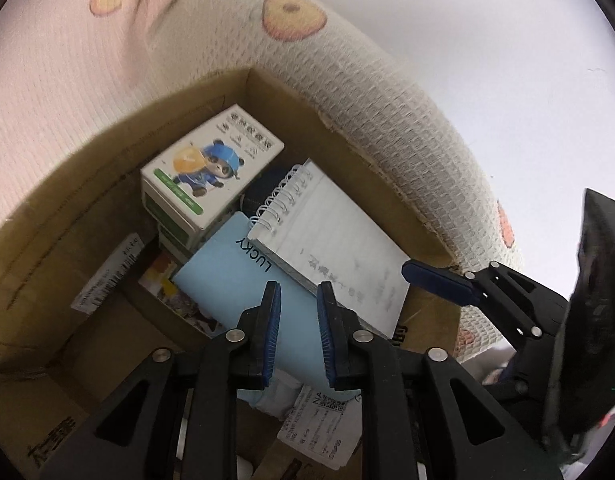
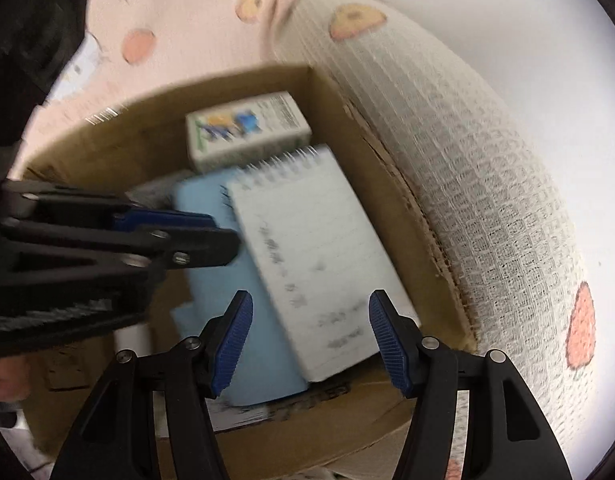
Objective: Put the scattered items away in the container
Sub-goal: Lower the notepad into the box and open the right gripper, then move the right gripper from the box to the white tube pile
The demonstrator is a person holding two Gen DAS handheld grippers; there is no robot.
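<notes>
Pale pink ribbed bedsheet with orange fruit prints (image 1: 59,92); cream waffle-weave rolled blanket with orange prints (image 1: 387,112); plain white wall (image 1: 487,40).

Bed: pink sheet (image 1: 67,80) printed with orange fruit motifs. Directly on it: one open cardboard box (image 1: 67,208), holding assorted items; one cream waffle-weave blanket (image 1: 387,112), rolled, pressed along the box's right wall.

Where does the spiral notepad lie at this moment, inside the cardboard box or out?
Inside: the spiral notepad rests atop the blue booklet, within the cardboard box walls.
</notes>
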